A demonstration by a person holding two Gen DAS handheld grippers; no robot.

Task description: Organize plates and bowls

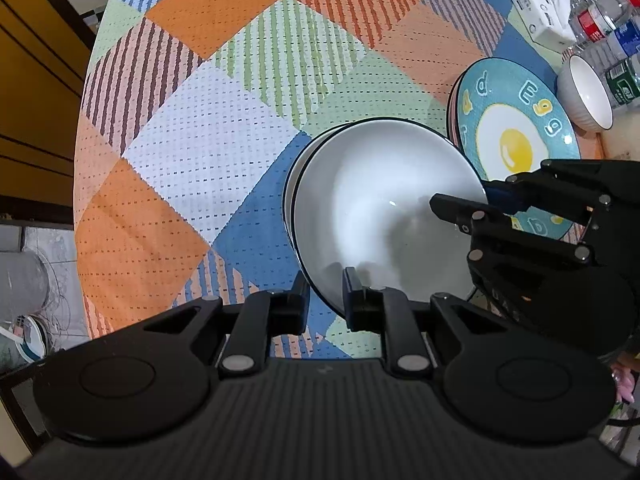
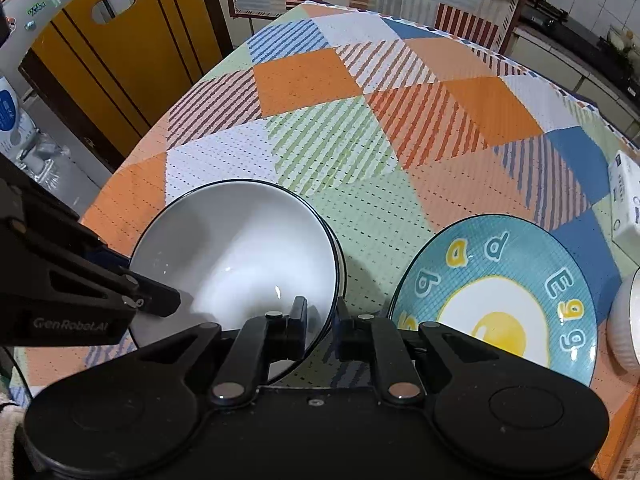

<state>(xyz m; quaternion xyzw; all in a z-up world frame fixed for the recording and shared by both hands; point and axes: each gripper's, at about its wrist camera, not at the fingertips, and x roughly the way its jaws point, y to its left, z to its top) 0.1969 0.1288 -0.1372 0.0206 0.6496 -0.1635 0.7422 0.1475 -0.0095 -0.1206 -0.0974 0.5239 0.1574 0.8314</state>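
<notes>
A white bowl (image 1: pixel 376 200) with a dark rim sits over a second like bowl (image 1: pixel 289 184), slightly offset from it. My left gripper (image 1: pixel 326 296) is shut on its near rim, one finger inside and one outside. My right gripper (image 1: pixel 464 198) is shut on the rim's right side, seen up close in the right wrist view as the right gripper (image 2: pixel 322 312) on the white bowl (image 2: pixel 236 264). There the left gripper (image 2: pixel 136 280) shows at the bowl's left. A teal fried-egg plate (image 1: pixel 516 120) (image 2: pixel 500 288) lies to the right on a pink plate (image 1: pixel 452 112).
A ribbed white bowl (image 1: pixel 584 92) (image 2: pixel 624 320) stands right of the egg plate. Behind it are a tissue pack (image 1: pixel 540 8) (image 2: pixel 626 200) and several plastic bottles (image 1: pixel 608 28). The checked tablecloth (image 2: pixel 380 140) covers the table, which drops off at left beside a yellow cabinet (image 2: pixel 100 52).
</notes>
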